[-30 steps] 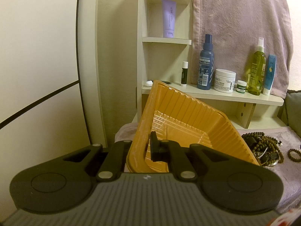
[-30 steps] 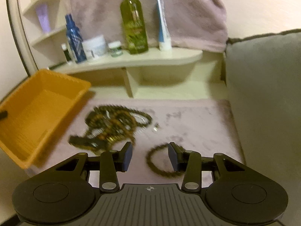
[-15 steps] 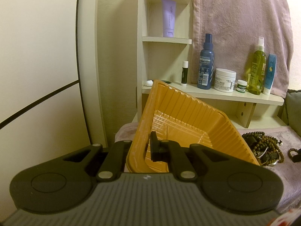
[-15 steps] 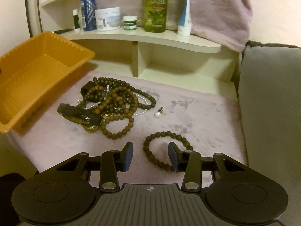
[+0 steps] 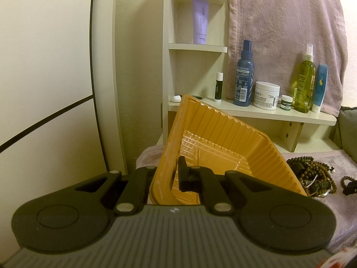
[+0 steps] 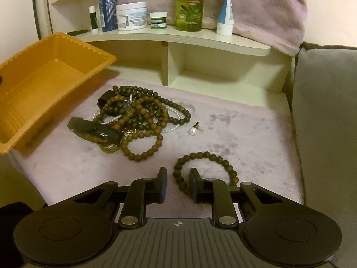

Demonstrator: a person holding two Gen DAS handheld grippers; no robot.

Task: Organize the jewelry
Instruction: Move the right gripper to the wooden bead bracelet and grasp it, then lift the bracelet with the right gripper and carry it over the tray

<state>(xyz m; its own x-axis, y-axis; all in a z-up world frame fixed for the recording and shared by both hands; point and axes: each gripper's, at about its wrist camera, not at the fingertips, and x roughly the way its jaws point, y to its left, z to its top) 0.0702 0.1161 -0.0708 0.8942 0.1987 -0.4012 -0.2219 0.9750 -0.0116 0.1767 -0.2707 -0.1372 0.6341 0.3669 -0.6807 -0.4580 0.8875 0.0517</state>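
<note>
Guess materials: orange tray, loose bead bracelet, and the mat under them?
Orange tray: thin moulded plastic, semi-gloss; ribbed walls, light sheen. Loose bead bracelet: looks like wood, matte brown round beads; could be stone or resin. Mat: plush fabric, pale pink; brushed pile marks show.

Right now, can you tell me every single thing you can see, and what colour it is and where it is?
tray: one, orange, tilted, left of the jewelry
loose bracelet: one, brown beads, on the pink cloth
jewelry pile: one tangle, brown and dark beads, a black strap, beside the tray
pearl earring: one, white, right of the pile
bottles: one green, one blue, on the shelf
jars: one big white, one small with a green label, on the shelf
tubes: blue-white and lip balm on the shelf, purple higher up
towel: pink, hanging behind the shelf
cushion: grey, far right
left gripper: black, shut on the tray's wall
right gripper: black, closing around the loose bracelet's beads
</note>
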